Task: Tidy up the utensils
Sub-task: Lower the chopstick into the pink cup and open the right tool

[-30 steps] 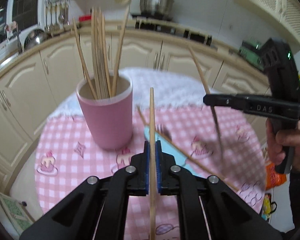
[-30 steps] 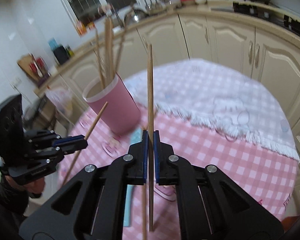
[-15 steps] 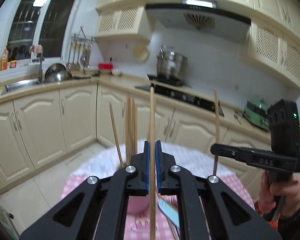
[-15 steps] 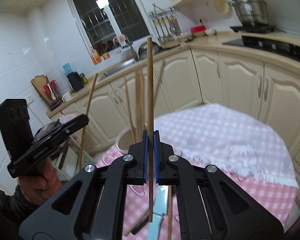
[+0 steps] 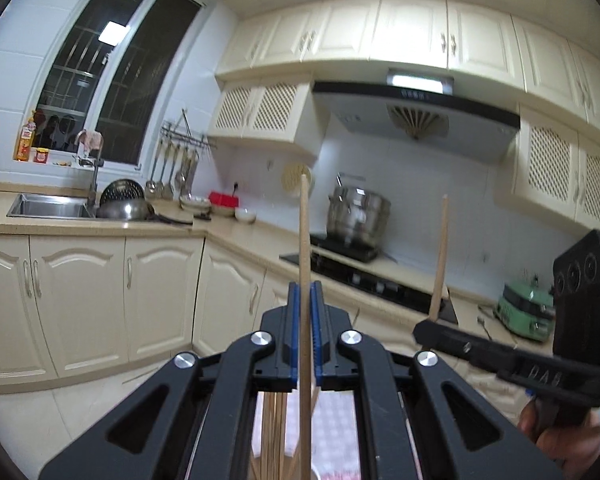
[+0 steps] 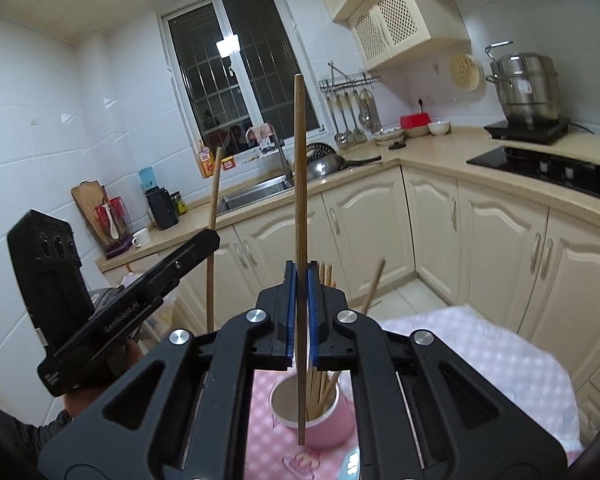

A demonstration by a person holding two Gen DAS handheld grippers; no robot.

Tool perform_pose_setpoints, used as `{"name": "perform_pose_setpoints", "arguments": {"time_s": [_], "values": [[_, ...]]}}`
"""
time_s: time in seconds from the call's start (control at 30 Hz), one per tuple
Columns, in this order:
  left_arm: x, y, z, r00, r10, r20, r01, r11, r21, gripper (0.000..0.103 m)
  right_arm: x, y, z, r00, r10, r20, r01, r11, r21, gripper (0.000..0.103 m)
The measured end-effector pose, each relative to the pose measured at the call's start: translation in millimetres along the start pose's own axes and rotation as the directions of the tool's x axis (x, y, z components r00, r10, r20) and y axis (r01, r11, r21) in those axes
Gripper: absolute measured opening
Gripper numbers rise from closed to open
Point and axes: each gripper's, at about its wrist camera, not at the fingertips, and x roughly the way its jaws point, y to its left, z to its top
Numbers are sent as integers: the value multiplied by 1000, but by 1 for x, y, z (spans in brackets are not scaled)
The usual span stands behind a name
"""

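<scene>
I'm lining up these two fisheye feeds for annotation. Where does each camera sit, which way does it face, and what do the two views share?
Left wrist: sits behind the left hand-held gripper, shut on a chopstick; faces stove and sink; shows the right hand-held gripper.
Right wrist: sits behind the right hand-held gripper, shut on its chopstick; faces window and pink cup; shows the left hand-held gripper.
Shared: steel pot, sink.

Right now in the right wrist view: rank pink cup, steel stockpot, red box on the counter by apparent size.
1. pink cup, largest, though partly hidden by the gripper and nearest the camera.
2. steel stockpot, not much smaller; its distance makes true size unsure.
3. red box, clearly smallest.
</scene>
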Motion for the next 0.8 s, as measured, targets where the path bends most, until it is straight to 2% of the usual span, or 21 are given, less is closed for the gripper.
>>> {"name": "perform_pose_setpoints", "arguments": {"time_s": [0.17, 0.53, 0.8], "values": [[17, 5, 2, 999, 17, 32, -17, 1000, -15, 5, 21, 1, 3, 1000, -20, 8, 20, 1000, -4, 5], [44, 23, -32, 997, 78, -16, -78, 997, -7, 5, 49, 3, -12, 999, -45, -27, 45, 999, -19, 6], [53, 28, -50, 992, 121, -17, -121, 993, 18, 5, 59, 0, -21, 996, -73, -48, 72, 997, -31, 5]]}}
